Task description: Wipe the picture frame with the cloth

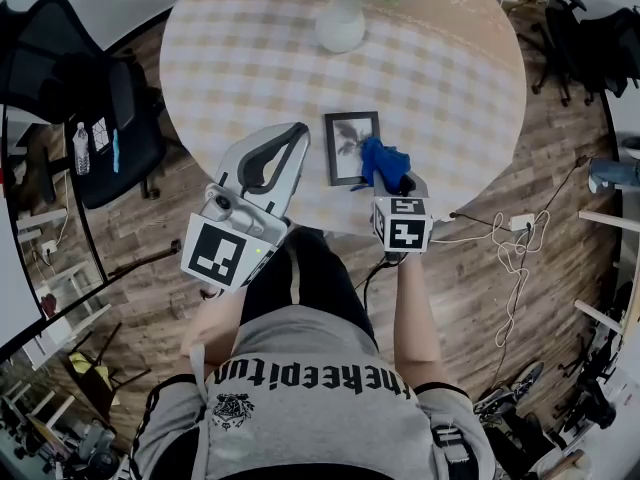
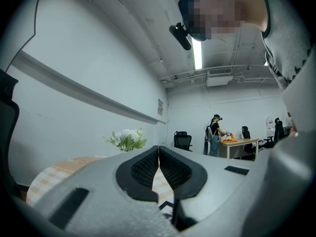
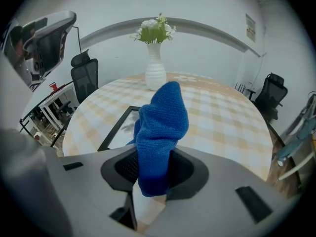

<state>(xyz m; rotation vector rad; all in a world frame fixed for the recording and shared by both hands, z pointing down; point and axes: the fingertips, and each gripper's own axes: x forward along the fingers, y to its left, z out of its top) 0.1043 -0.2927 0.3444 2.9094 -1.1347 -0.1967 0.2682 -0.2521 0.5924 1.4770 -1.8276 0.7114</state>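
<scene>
Over the picture frame point(image 1: 352, 148), right edge: your right gripper point(image 1: 392, 176) pinches the bunched blue cloth point(image 1: 384, 160). Frame lies flat, unheld. Left gripper point(image 1: 297, 131), jaws pressed together and empty, hangs left of the frame. Table point(image 1: 250, 58) rim sits just beyond the frame's near edge, so a hard wipe could slide it off.

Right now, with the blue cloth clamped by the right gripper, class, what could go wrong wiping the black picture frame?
The black picture frame lies unheld near the round checked table's edge; the left gripper is shut and empty. A wipe might slide it off.
The right gripper's hard jaws might scrape it through the blue cloth.
</scene>
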